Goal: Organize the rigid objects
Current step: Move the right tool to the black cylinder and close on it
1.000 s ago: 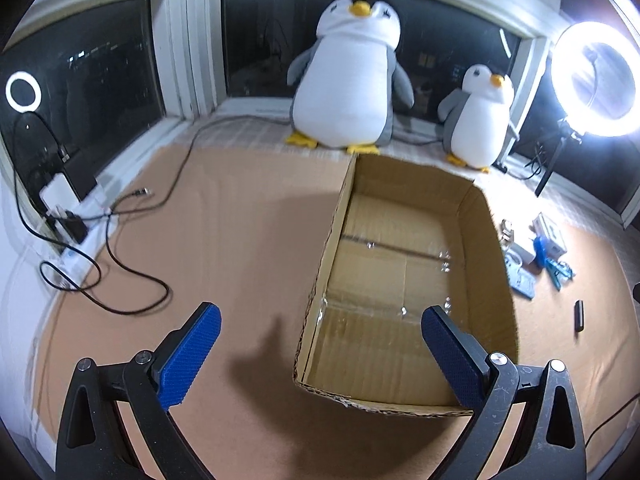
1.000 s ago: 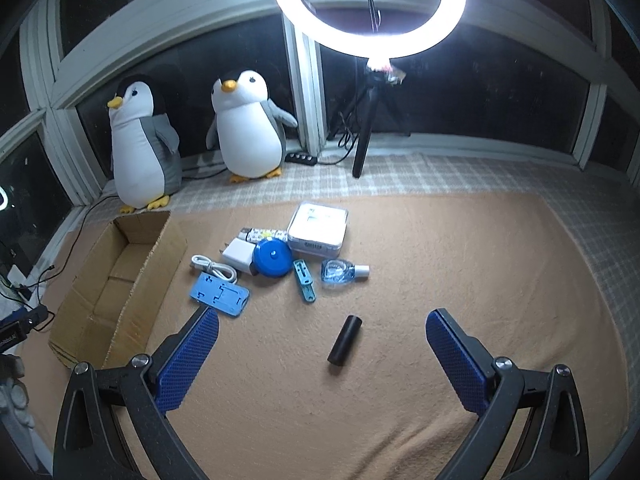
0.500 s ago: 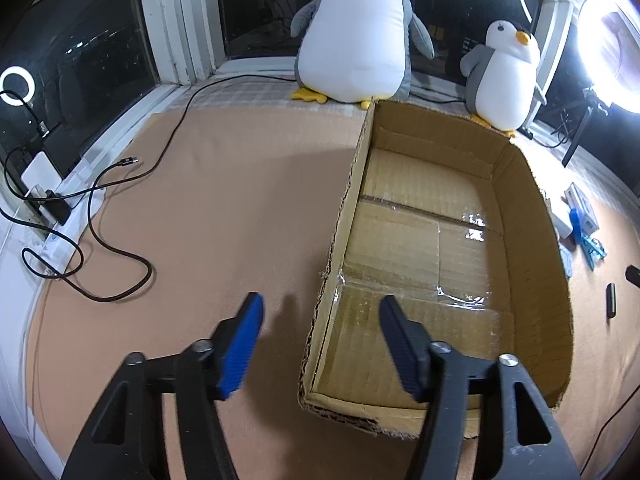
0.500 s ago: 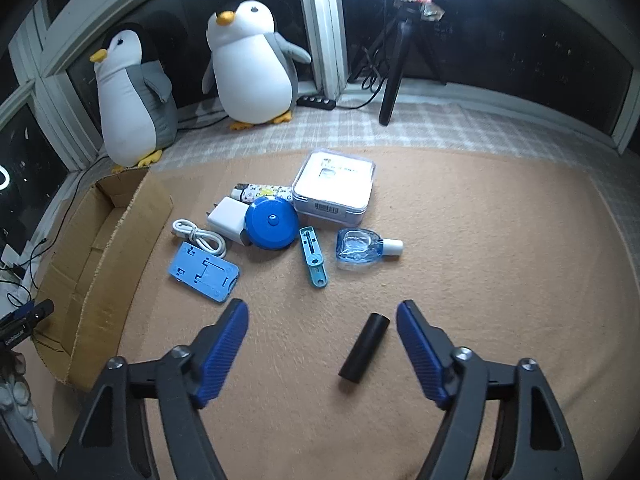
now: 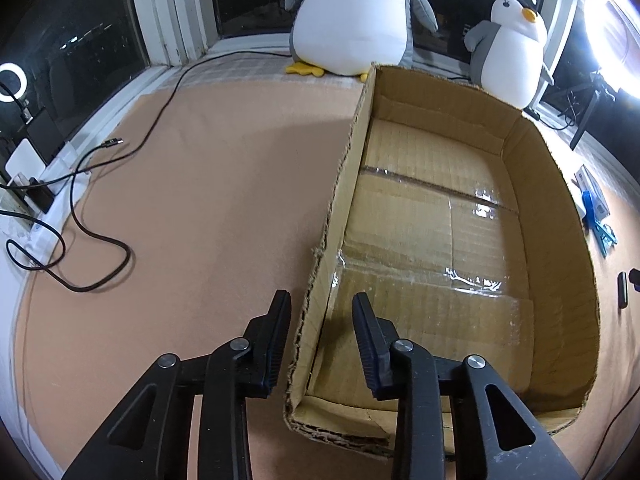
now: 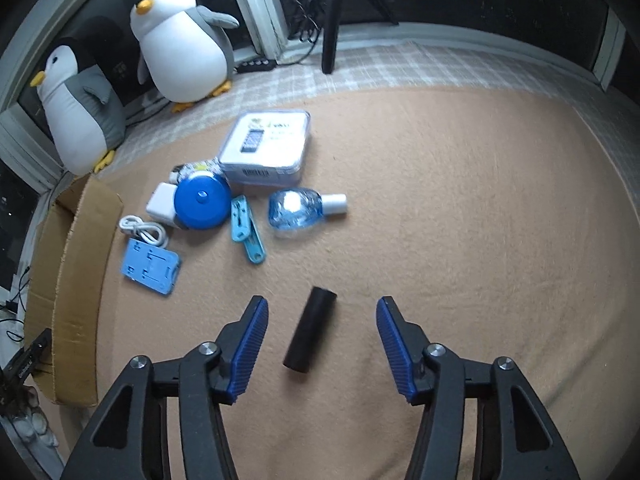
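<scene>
An empty cardboard box point(image 5: 344, 168) lies open on the tan mat. My left gripper point(image 5: 320, 296) straddles its left wall near the front corner, open to a narrow gap, with space visible on both sides of the wall. A black cylinder point(image 6: 310, 330) lies on the mat between the fingers of my right gripper point(image 6: 322, 300), which is open wide and not touching it. Beyond it lie a blue bottle point(image 6: 298, 208), a light-blue clip tool point(image 6: 246, 228), a round blue case point(image 6: 202, 200), a white charger point(image 6: 160, 204), a blue phone stand point(image 6: 150, 266) and a clear plastic box point(image 6: 266, 146).
Two plush penguins point(image 6: 184, 40) sit by the windows behind the cardboard box point(image 6: 76, 264). Black cables point(image 5: 92, 184) trail over the mat's left side toward a power strip. A ring light stand point(image 6: 330, 20) rises at the back. Bare mat stretches to the right of the objects.
Both grippers moved down and forward while narrowing. The left went from beside the box to straddling its left wall. The right came in over the black cylinder.
</scene>
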### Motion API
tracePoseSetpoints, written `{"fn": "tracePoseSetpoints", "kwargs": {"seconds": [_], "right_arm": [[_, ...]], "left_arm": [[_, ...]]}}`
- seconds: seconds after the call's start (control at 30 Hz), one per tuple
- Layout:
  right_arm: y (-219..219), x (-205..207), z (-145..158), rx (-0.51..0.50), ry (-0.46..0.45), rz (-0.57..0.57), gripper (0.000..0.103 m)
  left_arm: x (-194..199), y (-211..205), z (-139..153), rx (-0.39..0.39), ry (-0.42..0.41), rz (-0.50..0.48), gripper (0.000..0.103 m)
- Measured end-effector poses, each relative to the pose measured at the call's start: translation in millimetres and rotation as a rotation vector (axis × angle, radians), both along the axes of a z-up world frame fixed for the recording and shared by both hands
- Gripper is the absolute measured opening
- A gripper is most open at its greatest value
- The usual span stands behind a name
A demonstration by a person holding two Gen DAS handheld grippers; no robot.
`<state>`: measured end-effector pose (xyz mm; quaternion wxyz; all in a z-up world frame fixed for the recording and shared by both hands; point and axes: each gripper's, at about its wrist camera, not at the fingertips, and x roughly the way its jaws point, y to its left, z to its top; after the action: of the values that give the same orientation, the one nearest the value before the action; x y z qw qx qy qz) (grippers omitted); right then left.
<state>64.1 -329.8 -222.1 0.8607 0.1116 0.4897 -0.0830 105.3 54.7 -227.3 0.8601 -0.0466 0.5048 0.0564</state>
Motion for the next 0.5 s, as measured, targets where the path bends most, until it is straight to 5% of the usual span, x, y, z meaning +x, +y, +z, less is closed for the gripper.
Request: {"fn": "tracePoseSetpoints", "kwargs": {"seconds": [0.5], "right_arm": [[17, 9, -18, -0.101, 0.072, 0.051, 0.018]], "left_arm": [[0, -3, -3, -0.004, -0.009, -0.010, 0.034]]}}
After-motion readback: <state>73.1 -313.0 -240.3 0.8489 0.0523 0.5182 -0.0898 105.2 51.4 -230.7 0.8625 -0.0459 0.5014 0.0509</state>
